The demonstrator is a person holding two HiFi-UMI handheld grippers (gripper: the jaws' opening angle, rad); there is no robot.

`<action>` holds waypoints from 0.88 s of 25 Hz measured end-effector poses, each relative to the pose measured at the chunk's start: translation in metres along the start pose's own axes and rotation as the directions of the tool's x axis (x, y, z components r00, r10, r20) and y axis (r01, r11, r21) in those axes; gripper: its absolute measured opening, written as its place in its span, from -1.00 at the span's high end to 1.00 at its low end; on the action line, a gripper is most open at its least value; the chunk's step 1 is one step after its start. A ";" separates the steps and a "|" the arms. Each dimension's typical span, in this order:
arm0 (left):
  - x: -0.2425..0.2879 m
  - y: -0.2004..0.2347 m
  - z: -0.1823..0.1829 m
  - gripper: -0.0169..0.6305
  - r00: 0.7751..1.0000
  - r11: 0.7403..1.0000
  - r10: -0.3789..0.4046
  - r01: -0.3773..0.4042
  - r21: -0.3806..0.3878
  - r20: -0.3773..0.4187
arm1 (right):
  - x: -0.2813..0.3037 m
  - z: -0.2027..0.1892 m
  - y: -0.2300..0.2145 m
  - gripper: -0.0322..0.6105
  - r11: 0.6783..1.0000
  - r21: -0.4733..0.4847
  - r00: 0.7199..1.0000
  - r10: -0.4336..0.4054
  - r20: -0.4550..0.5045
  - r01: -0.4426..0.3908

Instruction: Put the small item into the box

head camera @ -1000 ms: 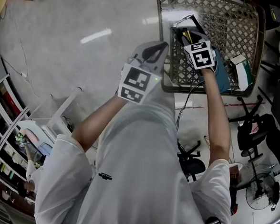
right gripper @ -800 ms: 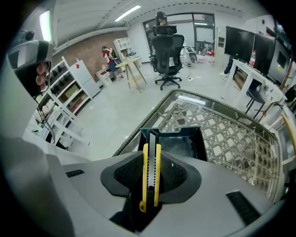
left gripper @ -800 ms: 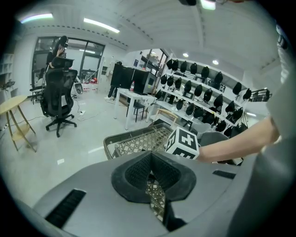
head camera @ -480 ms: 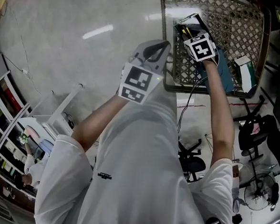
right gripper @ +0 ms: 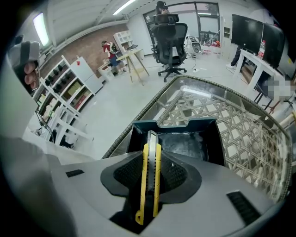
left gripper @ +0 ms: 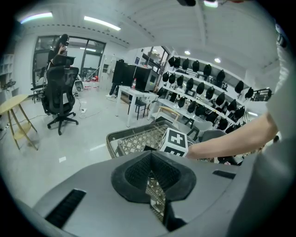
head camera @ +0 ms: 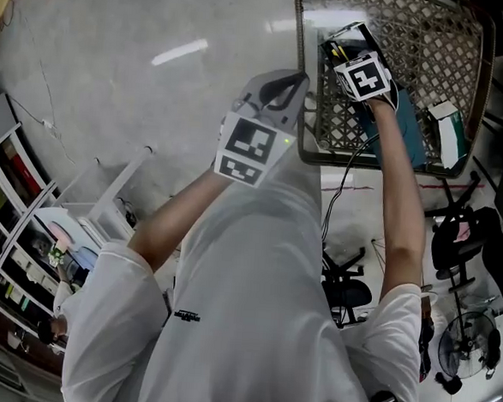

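Note:
My right gripper (right gripper: 150,178) is shut on a yellow utility knife (right gripper: 149,176) that stands on edge between the pads, its tip over the near wall of a dark open box (right gripper: 189,141). The box lies inside a woven wire basket (right gripper: 240,134). In the head view the right gripper (head camera: 351,61) reaches over the basket (head camera: 435,37) above the box (head camera: 407,129), and the knife's yellow tip (head camera: 335,50) just shows. My left gripper (head camera: 285,91) hovers at the basket's left rim. Its pads (left gripper: 134,173) meet with nothing between them.
A small green-and-white carton (head camera: 445,132) lies in the basket's right side. A cable (head camera: 344,172) hangs over its near rim. Office chairs (head camera: 455,240) and a fan (head camera: 464,348) stand on the floor at right, white shelving (head camera: 25,240) at left.
My right gripper has moved a little farther over the basket with the knife. The left gripper has barely moved.

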State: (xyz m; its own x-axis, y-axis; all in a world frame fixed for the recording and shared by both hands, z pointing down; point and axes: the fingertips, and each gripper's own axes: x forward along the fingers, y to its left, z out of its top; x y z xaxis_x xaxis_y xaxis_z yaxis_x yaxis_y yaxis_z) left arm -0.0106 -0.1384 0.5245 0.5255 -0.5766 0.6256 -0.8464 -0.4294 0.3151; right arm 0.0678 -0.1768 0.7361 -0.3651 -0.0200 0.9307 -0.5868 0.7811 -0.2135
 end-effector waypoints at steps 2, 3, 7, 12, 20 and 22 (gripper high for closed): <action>0.000 0.000 -0.001 0.94 1.000 1.000 0.001 -0.001 0.002 0.000 | 0.000 0.000 -0.001 0.56 1.000 0.000 1.000 -0.006 -0.001 0.006; -0.001 0.000 -0.002 0.94 1.000 1.000 0.001 -0.001 0.002 0.000 | 0.000 0.000 0.000 0.56 1.000 0.000 1.000 -0.007 -0.001 0.007; -0.001 -0.002 -0.002 0.94 1.000 1.000 0.000 0.000 0.005 0.001 | -0.001 -0.001 -0.001 0.55 1.000 0.011 1.000 0.004 0.007 -0.004; -0.005 -0.006 0.001 0.94 1.000 1.000 -0.002 0.002 0.010 0.009 | -0.008 0.000 0.001 0.55 1.000 0.017 1.000 0.001 0.019 -0.001; -0.012 -0.016 0.005 0.94 1.000 1.000 -0.007 0.006 0.026 0.028 | -0.040 0.004 0.004 0.67 0.998 0.019 0.994 -0.055 0.089 0.054; -0.014 -0.019 0.007 0.94 0.999 0.999 -0.009 0.008 0.031 0.034 | -0.050 0.005 0.006 0.69 0.998 0.020 0.992 -0.067 0.110 0.065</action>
State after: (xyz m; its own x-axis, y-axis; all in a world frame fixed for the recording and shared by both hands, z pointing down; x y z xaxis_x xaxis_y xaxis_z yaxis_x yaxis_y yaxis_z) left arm -0.0014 -0.1266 0.5046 0.5361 -0.5957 0.5981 -0.8388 -0.4556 0.2980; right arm 0.0792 -0.1741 0.6865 -0.4023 -0.1406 0.9046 -0.6235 0.7656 -0.1583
